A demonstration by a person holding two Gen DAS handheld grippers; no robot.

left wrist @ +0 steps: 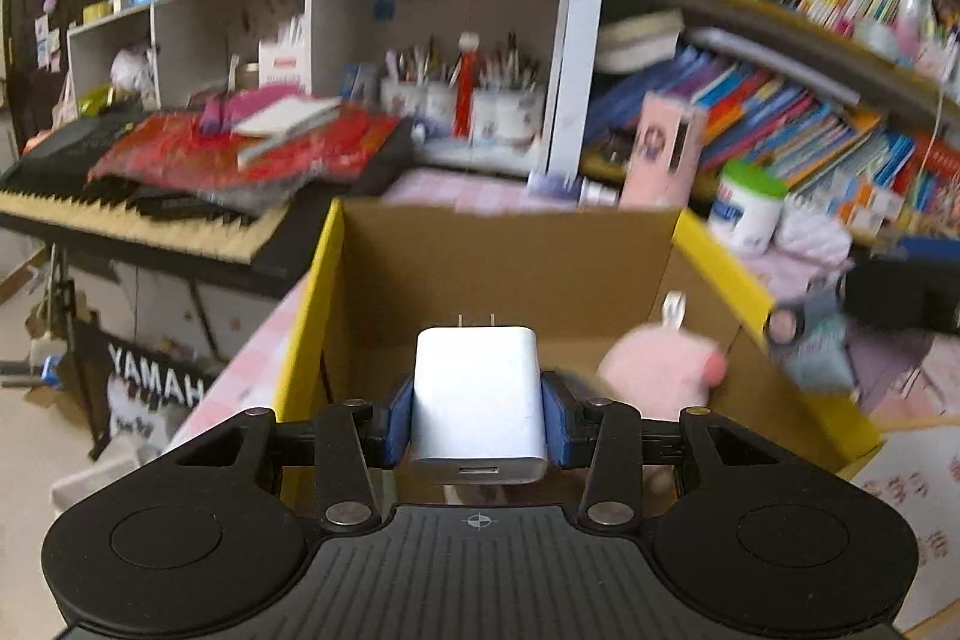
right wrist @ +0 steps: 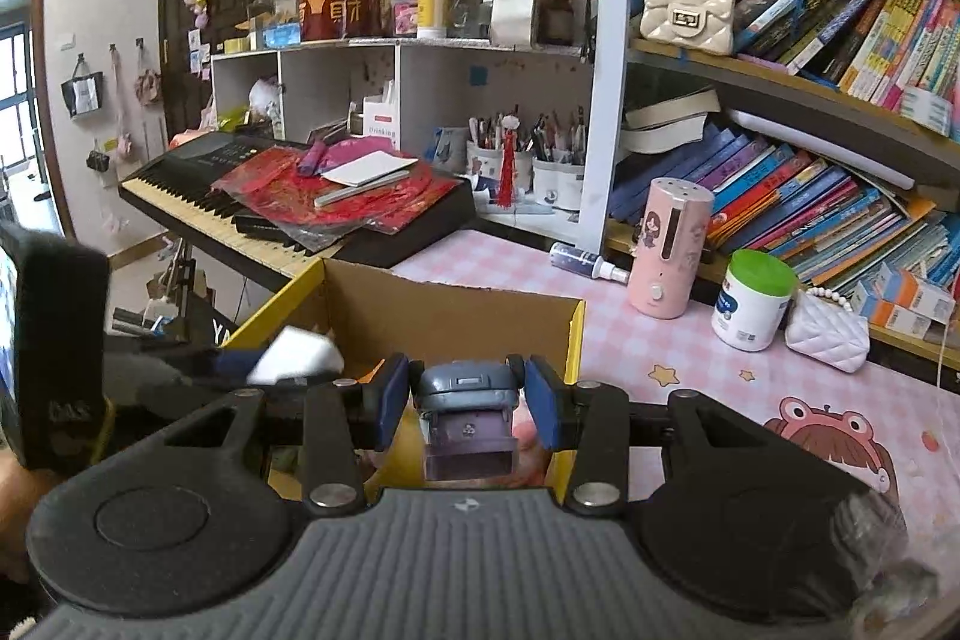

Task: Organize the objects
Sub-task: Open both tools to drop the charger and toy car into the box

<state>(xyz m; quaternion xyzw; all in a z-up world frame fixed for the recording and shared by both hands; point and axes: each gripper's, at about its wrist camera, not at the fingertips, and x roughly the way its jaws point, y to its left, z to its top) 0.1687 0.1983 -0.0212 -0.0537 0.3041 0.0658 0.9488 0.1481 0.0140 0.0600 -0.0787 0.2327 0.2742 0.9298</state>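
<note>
- Handling first: the white, rounded plastic wall charger (left wrist: 478, 400) is looking light, rigid and smooth-sided, so it is likely to slip under a loose squeeze; the flat side faces are the sensible place to take hold, and that is where the blue pads are sitting.
- Left gripper (left wrist: 478, 409) is pinching the charger across those two faces, fingers closed down to the width of its body, prongs pointing forward and the USB port facing the camera.
- Charger is hanging above the open brown cardboard box with yellow outer walls (left wrist: 504, 244), which is standing on the pink checked counter (right wrist: 690, 340).
- Soft pink plush toy (left wrist: 666, 370) is lying inside the box and looking squashy, so I judge a drop onto it to be harmless.
- Right gripper (right wrist: 467, 403) is holding a small grey-and-purple plastic gadget (right wrist: 467, 412), possibly a stamp or sharpener; its fingers are standing close on either side, though the right pad is appearing to sit a hair off the casing, so the grip is looking light.
- That gadget is hovering over the near right corner of the same box; it is seeming hard, light and stubby, best gripped across its grey upper casing.
</note>
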